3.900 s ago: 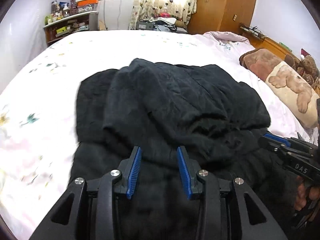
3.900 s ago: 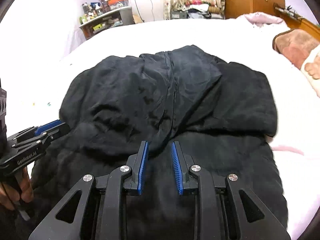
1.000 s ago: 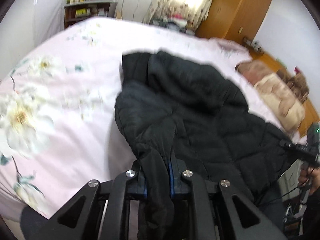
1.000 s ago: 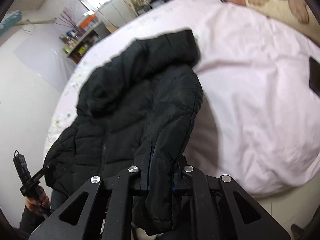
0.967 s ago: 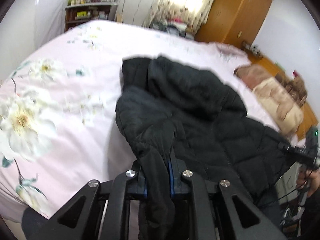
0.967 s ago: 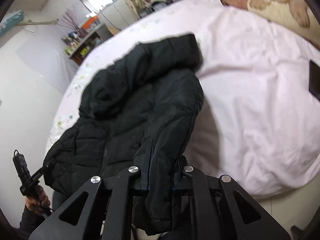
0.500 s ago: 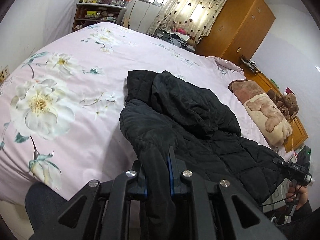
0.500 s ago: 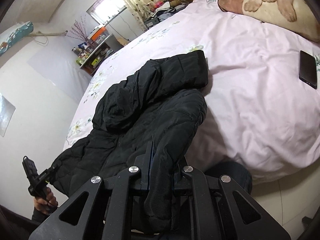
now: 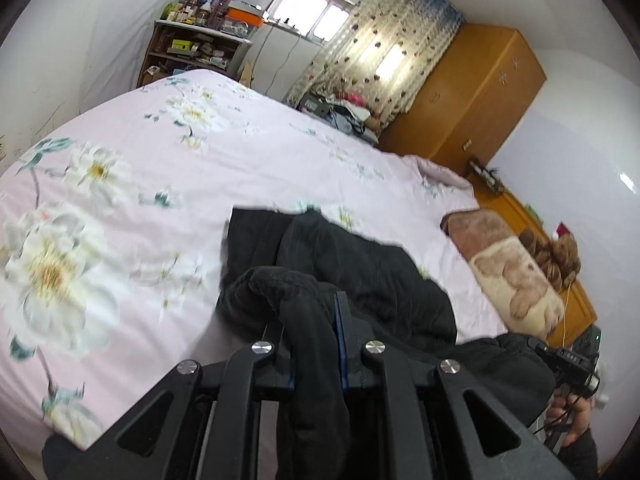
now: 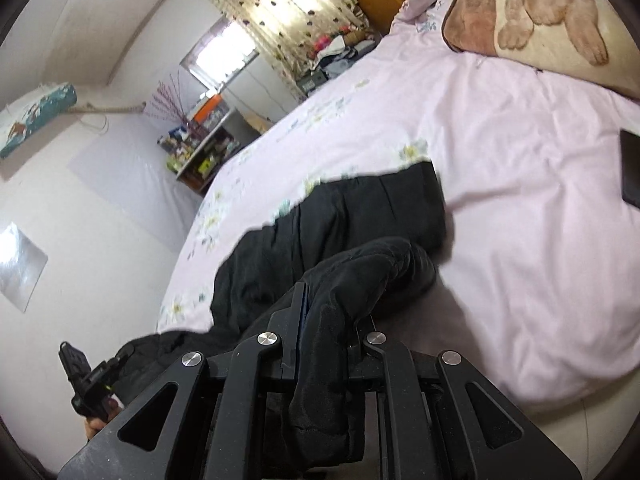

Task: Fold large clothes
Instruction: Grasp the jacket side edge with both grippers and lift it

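Now my left gripper [image 9: 316, 344] and right gripper [image 10: 332, 332] each pinch the black coat [image 9: 360, 272] tight, so I can fold it over on the bed [image 9: 160, 168].

Daylight from the window [image 9: 310, 20] blows out the curtain [image 9: 384, 56] (glare); motion blur smears the bedspread [image 9: 120, 208], fisheye edges bend and darken.

You're in a lived-in home bedroom, wide bed [image 9: 248, 160] under a pink floral sheet, bear-print pillow [image 10: 536, 16], plush bear [image 9: 560, 256], wooden wardrobe [image 9: 472, 96], heart-dotted curtain [image 9: 384, 60] over the window, cluttered shelf [image 9: 192, 52].
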